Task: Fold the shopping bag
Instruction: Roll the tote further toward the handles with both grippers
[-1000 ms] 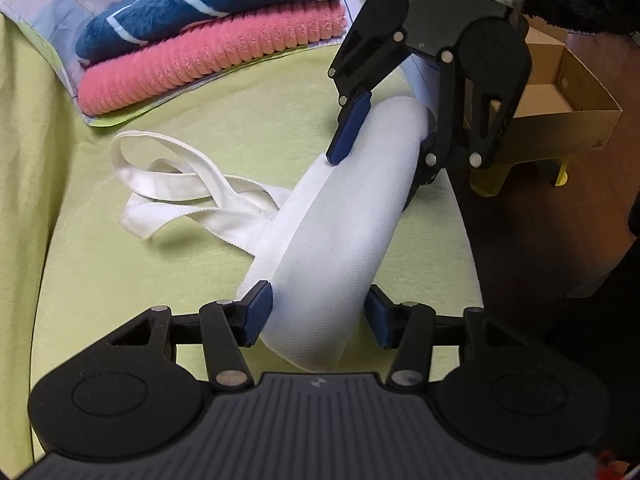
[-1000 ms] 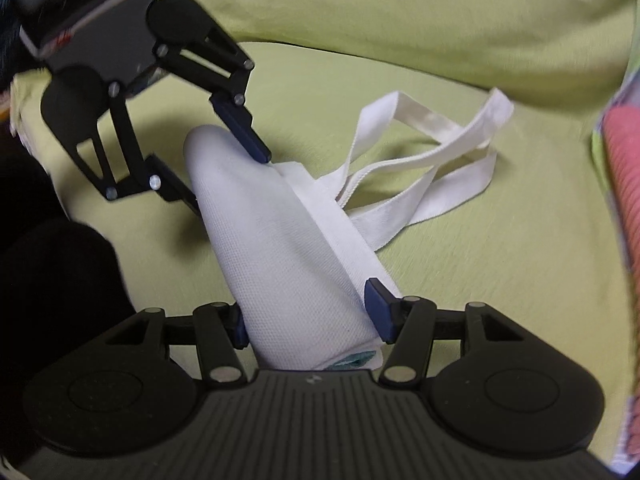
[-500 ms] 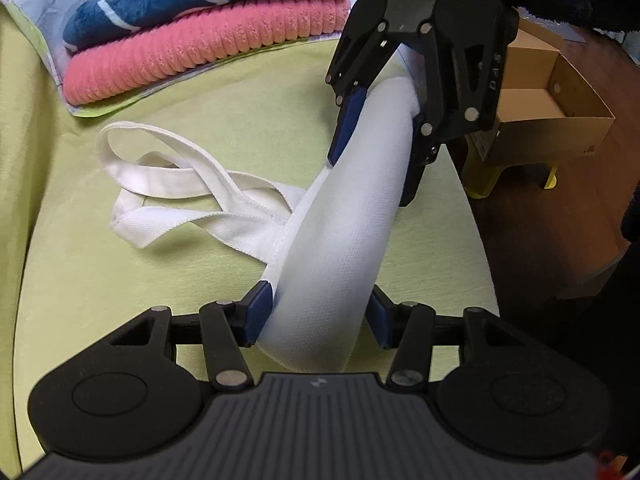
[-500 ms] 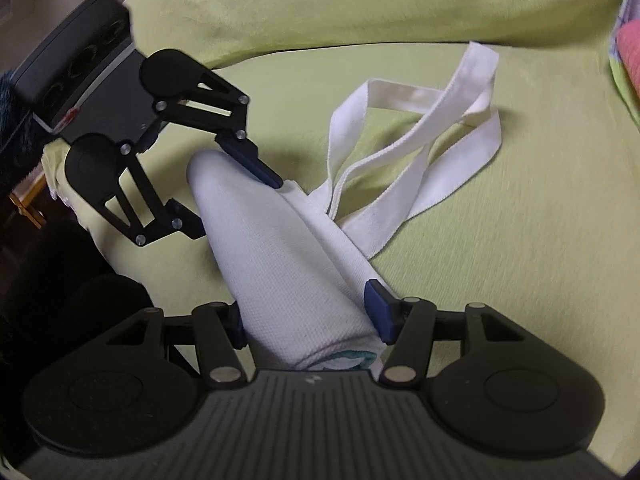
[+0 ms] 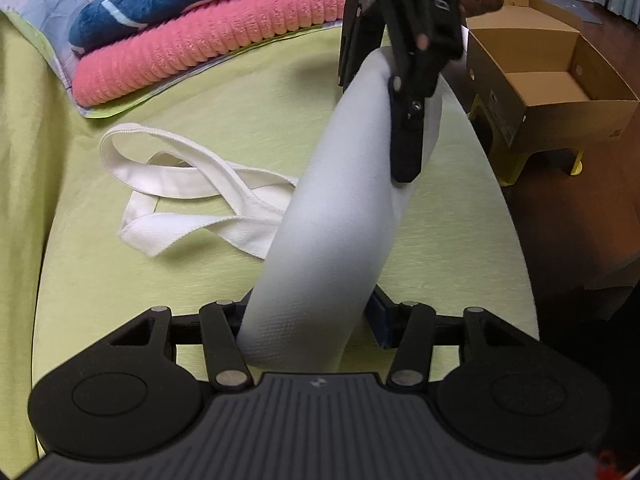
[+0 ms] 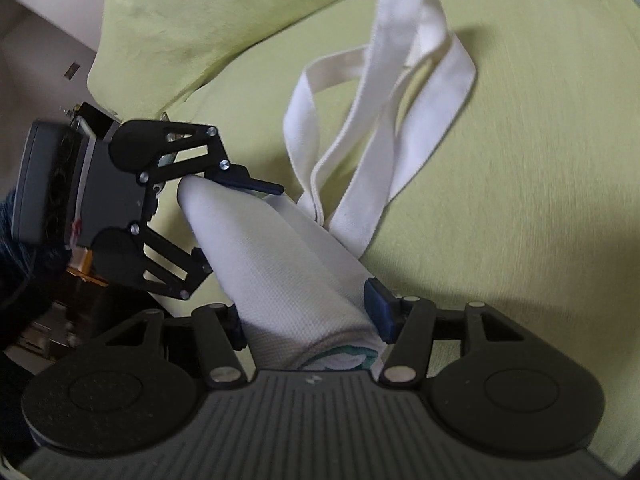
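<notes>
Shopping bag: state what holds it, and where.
Both grippers: left gripper clamps one end of the folded white shopping bag, right gripper the other.

bag point(image 5: 336, 200) between claws – handles point(image 5: 180, 184) left | towels point(image 5: 200, 32) behind – box point(image 5: 552, 80) right

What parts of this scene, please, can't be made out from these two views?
- Left wrist view: the left gripper's left finger pad, hidden behind the rolled bag.
- Left wrist view: the right gripper's far finger, behind the bag.
- Right wrist view: the teal print, tucked inside the roll.
</notes>
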Available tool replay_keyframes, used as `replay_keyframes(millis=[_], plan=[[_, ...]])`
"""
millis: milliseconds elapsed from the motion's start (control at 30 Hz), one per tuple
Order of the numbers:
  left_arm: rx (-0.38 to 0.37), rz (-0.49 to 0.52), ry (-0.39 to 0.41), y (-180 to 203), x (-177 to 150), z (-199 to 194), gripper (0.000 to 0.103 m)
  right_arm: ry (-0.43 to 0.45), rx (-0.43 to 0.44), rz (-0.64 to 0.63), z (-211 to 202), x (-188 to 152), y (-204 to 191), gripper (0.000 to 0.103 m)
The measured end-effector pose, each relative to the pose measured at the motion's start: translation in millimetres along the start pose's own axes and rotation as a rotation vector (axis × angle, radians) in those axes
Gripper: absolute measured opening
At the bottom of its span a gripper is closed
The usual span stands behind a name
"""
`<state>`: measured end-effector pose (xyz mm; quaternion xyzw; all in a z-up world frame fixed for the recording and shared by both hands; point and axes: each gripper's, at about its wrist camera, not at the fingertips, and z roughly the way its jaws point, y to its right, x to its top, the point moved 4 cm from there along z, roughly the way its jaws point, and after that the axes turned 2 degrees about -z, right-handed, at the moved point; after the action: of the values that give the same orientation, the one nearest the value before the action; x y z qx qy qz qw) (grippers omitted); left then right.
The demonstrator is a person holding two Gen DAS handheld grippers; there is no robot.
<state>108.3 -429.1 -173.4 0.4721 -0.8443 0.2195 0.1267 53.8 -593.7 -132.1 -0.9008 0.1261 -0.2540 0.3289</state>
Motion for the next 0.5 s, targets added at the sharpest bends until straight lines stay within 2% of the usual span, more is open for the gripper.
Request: replay_keyframes(millis=[300,433,500], plan=[[0.028,0.032,-0.004,-13.3,-5.2,-7.1,0.059,-0.06,0.043,0.081,3.8,-0.4,7.9,0.051],[0.081,0.038,-0.015,-27.4,-19.9,-30.8,0.053,-0.054,0.064,0.119,6.4,-1.3,13.2,0.051],[0.127,0.062,0.002,-25.2,-25.0,-48.0,0.045,-0.055,0.071,0.13,7.6,-2.0,14.2,0.051]])
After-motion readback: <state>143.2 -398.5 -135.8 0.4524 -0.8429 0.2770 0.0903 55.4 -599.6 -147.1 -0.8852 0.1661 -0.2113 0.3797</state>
